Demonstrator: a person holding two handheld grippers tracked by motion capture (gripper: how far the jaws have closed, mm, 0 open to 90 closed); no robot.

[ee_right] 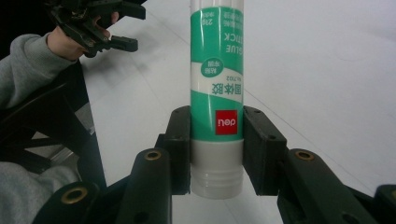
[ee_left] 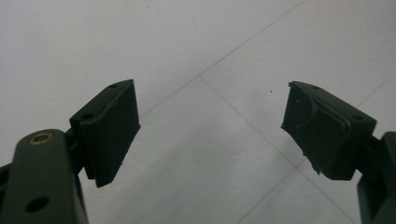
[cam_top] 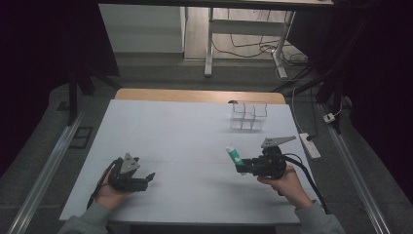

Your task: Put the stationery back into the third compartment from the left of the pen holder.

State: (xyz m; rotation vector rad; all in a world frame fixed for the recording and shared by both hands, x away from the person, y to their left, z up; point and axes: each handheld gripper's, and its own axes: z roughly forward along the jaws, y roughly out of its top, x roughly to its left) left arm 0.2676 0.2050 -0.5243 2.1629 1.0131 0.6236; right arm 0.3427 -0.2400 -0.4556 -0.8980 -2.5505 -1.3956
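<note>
Glue stick (ee_right: 216,93) sits pinched near its grey cap end by the right tongs (ee_right: 217,149), lifted above the white surface (cam_top: 175,141). Left tongs (ee_left: 210,130) rest spread and empty. Likely a carry step; next probably calls for reaching the clear organizer (cam_top: 249,117).

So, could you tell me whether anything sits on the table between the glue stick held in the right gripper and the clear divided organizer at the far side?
Nothing visible does. The green-and-white glue stick is clamped in the right gripper, and the white table surface between it and the clear plastic divided organizer is bare.
</note>
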